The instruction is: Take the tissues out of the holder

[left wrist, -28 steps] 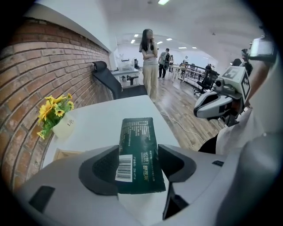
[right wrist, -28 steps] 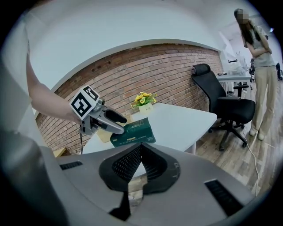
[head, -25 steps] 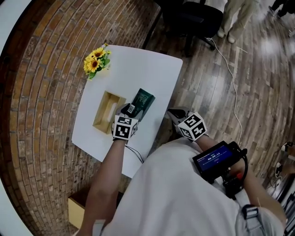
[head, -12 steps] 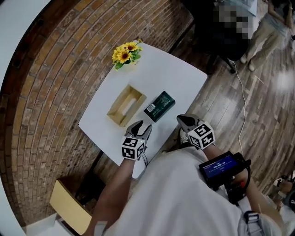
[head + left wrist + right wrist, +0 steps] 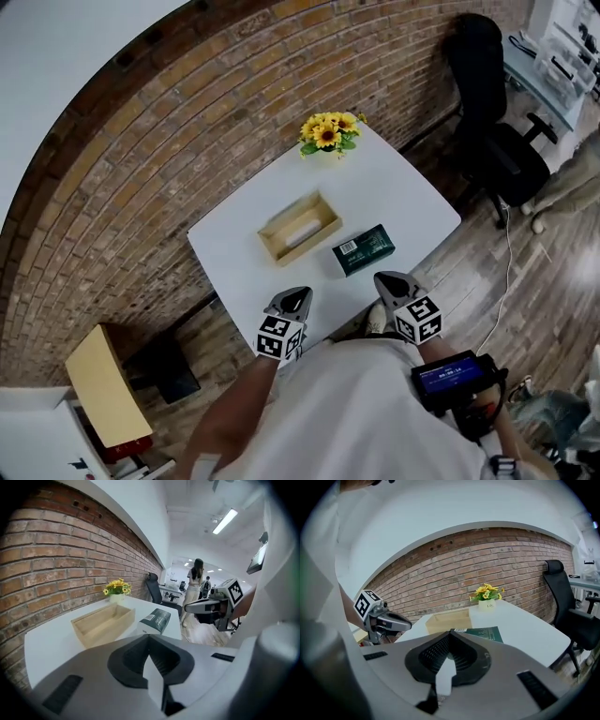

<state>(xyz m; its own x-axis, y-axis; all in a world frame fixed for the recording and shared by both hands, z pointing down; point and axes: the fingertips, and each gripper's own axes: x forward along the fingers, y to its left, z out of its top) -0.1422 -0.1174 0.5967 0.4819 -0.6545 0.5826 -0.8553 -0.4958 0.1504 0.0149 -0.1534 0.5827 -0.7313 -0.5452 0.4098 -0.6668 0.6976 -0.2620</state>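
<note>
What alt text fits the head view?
A dark green tissue pack lies on a white table beside a wooden holder, sunflowers beyond. The left gripper and right gripper hover shut and empty at the near edge; the left just closed.

A white table [image 5: 405, 187] stands just ahead of the left gripper [image 5: 300, 296] and the right gripper [image 5: 386, 279], its far edge against a red brick wall [image 5: 187, 122]. Farther off, to the right gripper's right, a black office chair [image 5: 497, 141] sits on wood-plank floor [image 5: 469, 281]. A strip light [image 5: 224, 521] glows overhead.

Pale matt wood holder [image 5: 307, 240]; glossy green pack [image 5: 363, 250]; smooth white table [image 5: 403, 187].
</note>
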